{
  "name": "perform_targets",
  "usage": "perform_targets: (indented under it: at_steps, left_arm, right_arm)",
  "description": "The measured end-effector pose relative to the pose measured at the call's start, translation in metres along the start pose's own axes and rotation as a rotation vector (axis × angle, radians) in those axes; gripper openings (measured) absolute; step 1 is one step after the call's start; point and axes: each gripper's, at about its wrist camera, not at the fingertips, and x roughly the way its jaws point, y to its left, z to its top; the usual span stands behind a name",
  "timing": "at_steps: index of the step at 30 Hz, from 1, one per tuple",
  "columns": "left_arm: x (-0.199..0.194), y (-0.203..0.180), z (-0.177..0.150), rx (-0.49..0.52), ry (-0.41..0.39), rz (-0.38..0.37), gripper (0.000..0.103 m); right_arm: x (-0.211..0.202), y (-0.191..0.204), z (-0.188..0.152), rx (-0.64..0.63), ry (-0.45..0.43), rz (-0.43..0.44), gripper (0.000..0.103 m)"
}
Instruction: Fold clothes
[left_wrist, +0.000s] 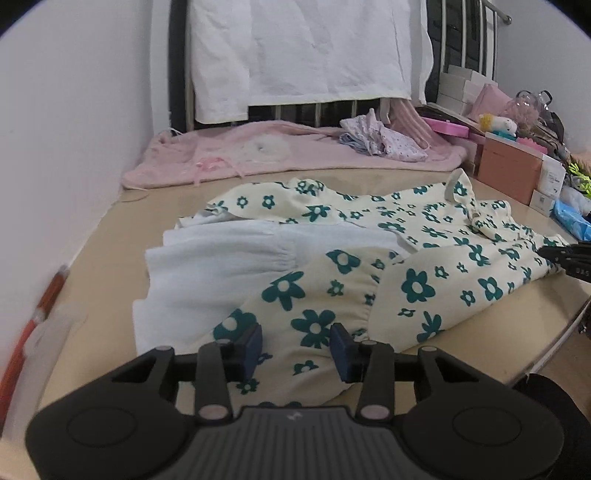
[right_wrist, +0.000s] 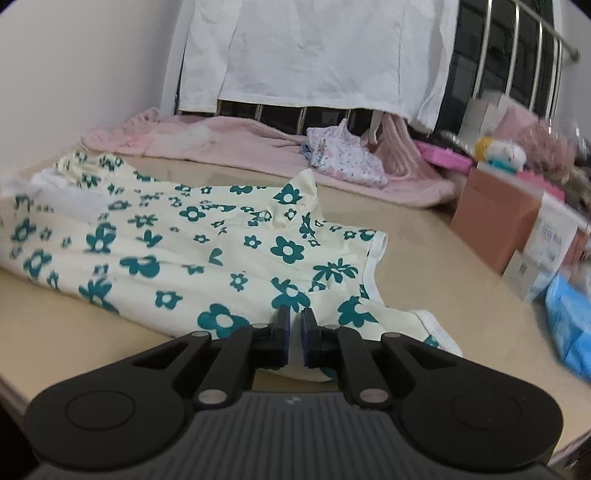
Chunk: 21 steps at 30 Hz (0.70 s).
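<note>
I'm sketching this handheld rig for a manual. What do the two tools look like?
Both look alike. The left tool and right tool have matte black bodies with ribbed grey tops bearing a small pale logo, round discs at each side, black linkage arms with silvery pivot pins, and dark blue pads on the fingers. No cables, hands or sleeves are clearly visible.

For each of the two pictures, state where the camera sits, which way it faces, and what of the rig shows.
Left wrist: on the left gripper, facing across the floral dress toward the white cloth; jaws apart over the hem.
Right wrist: on the right gripper, facing the same way; jaws nearly closed on the dress edge.
Shared: dress, pink blanket, cloth, brown box.
</note>
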Motion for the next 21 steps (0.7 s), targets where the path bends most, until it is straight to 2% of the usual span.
perform_targets:
  at_steps: [4,6,8,11,12,13,15,17,19,21]
  left_arm:
    - [-0.014,0.002,0.007,-0.029,0.040,0.042,0.037]
    - [-0.028,0.003,0.024,-0.027,0.000,0.026,0.039]
    - [-0.038,0.004,0.051,-0.010,-0.064,-0.006,0.049]
    - [-0.016,0.012,0.105,0.069,-0.050,0.011,0.063]
    - [0.000,0.018,0.122,0.105,-0.018,0.014,0.071]
    - [0.023,0.025,0.137,0.135,0.043,0.014,0.073]
    - [0.069,0.038,0.160,0.170,0.165,0.028,0.072]
    - [0.106,0.050,0.173,0.194,0.229,0.026,0.072]
    - [0.136,0.063,0.179,0.189,0.261,-0.027,0.072]
    - [0.158,0.075,0.180,0.151,0.297,-0.102,0.072]
  right_arm:
    - [-0.017,-0.022,-0.001,0.110,0.001,0.115,0.009]
    - [-0.031,-0.030,0.000,0.151,-0.058,0.135,0.010]
    - [-0.039,-0.033,0.007,0.138,-0.100,0.139,0.010]
    - [-0.043,-0.037,0.033,0.096,-0.134,0.169,0.011]
    - [-0.040,-0.041,0.046,0.084,-0.143,0.190,0.018]
    - [-0.033,-0.047,0.062,0.070,-0.139,0.211,0.031]
    - [-0.007,-0.060,0.094,0.006,-0.088,0.270,0.052]
    - [0.029,-0.067,0.119,-0.084,-0.006,0.347,0.054]
    - [0.068,-0.077,0.142,-0.100,0.071,0.415,0.054]
    - [0.105,-0.083,0.158,-0.117,0.134,0.431,0.053]
